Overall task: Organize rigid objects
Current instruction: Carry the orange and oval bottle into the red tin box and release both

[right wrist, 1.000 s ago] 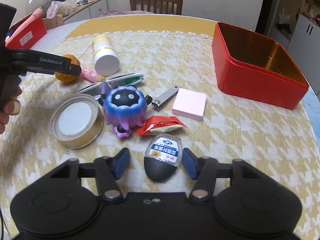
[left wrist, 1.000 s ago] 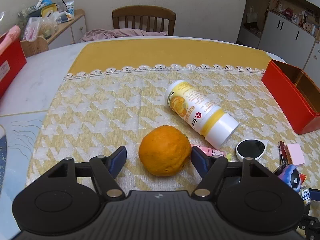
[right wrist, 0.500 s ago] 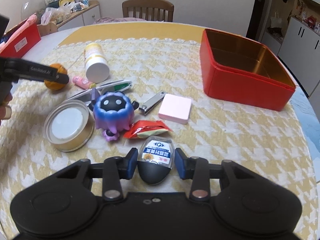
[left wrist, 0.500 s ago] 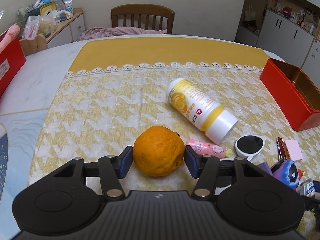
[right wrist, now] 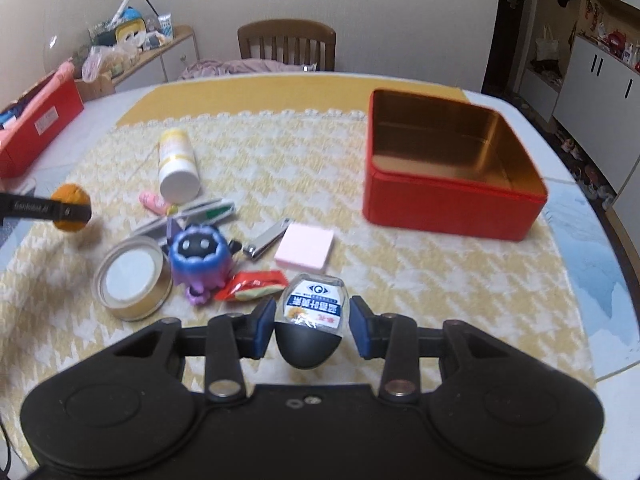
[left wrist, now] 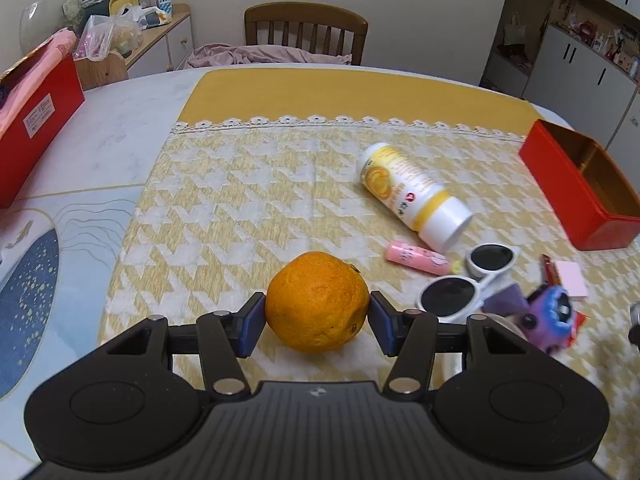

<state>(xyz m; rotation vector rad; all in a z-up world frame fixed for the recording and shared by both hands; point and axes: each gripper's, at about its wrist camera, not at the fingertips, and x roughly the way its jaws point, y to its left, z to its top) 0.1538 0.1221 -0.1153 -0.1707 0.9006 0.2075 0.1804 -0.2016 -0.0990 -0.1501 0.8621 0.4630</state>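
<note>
Left gripper (left wrist: 317, 319) jaws clamped on the orange (left wrist: 317, 301), both pads touching its sides; it looks lifted off the yellow cloth (left wrist: 240, 208), likely for carrying to the red tin box (right wrist: 452, 168) at far right. Right gripper (right wrist: 312, 323) jaws pinch the eye-drop bottle (right wrist: 310, 320), label up, near edge. Both grippers level, pointing forward. Clutter in the middle: vitamin bottle (right wrist: 176, 164), purple toy (right wrist: 198, 258).

Both wrist views look forward, low and close over the yellow houndstooth tablecloth (left wrist: 248, 200), toward the brown wooden chair (left wrist: 306, 30). The left view sits further left of the open red metal tin (right wrist: 452, 168); both share the tin, the chair and the white-capped yellow bottle (left wrist: 414, 196).
</note>
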